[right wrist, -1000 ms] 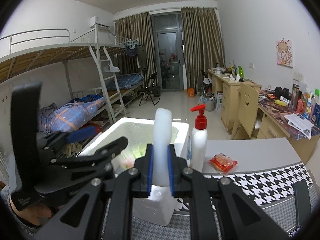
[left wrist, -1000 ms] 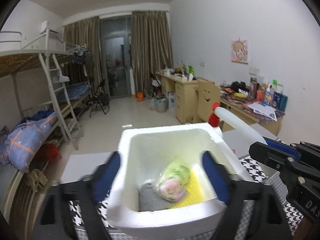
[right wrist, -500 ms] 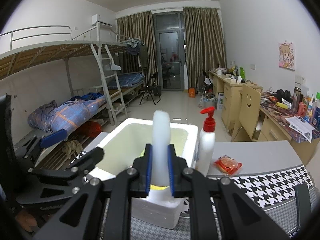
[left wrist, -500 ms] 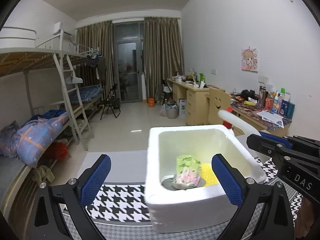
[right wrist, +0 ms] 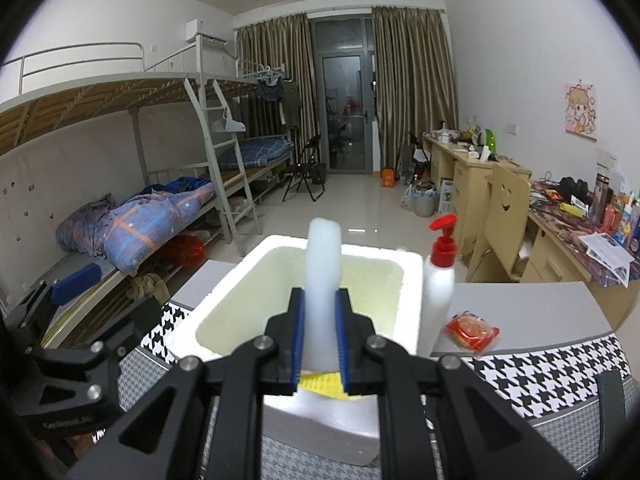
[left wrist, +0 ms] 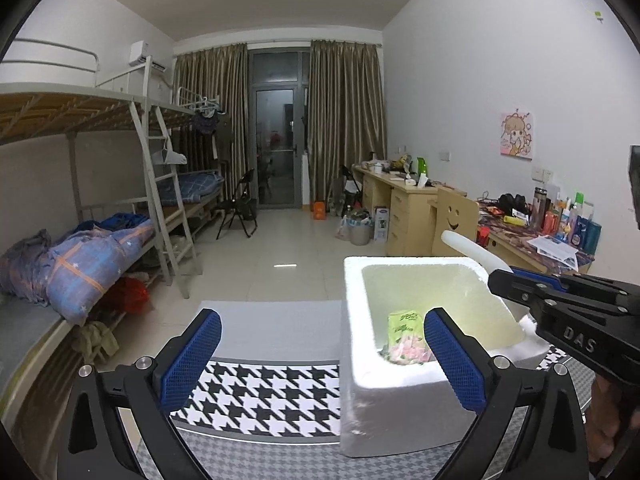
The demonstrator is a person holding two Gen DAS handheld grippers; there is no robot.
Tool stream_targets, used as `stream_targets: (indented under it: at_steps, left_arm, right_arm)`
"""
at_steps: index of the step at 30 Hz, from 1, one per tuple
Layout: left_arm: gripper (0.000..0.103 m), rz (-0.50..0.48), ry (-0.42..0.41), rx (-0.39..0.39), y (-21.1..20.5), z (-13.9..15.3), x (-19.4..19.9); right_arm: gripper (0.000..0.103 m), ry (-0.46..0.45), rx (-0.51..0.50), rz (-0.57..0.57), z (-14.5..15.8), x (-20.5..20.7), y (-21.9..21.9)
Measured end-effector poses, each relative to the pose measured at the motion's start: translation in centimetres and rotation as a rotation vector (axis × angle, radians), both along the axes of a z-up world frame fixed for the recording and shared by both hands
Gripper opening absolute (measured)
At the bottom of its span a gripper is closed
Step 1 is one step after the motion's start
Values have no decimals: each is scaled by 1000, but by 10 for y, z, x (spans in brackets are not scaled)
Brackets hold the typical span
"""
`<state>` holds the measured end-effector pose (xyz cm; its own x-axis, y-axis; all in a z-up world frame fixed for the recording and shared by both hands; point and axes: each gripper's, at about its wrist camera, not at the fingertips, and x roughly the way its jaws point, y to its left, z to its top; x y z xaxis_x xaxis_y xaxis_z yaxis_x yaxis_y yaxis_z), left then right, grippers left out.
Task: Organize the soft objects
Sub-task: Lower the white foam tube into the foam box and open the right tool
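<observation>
My right tool (right wrist: pixel 320 332) gripped the white foam strip (right wrist: pixel 322 276) upright over the foam box (left wrist: pixel 356 312) on the surface (left wrist: pixel 264 392); my left tool (left wrist: pixel 320 360) gaped wide and empty before the box; a green packet (left wrist: pixel 405 332) lay inside.

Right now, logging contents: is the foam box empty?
Not empty: the foam box holds a green-and-pink packet on its floor, a yellow item too.
</observation>
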<state>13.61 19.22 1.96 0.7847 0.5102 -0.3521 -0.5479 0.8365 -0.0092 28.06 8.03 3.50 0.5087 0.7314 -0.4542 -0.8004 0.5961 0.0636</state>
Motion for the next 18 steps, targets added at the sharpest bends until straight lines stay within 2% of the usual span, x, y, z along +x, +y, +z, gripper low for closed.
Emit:
stream_targets:
  at_steps: [12,15,17,18]
  left_arm:
    - [102,50,6,-12,20,-7,-17]
    - [102,54,3,-18,22,-7,-20]
    - [102,54,4,-17,20,-8,-22]
    - [102,52,4,-16,20,-8,-22]
  right_arm:
    - [18,49,-36,-29,-13,17,21]
    - [37,85,-40,-56,-18,25,24]
    - [74,112,-42,-74,-19,30,22]
    - [78,116,-33,-78,-19,31,20]
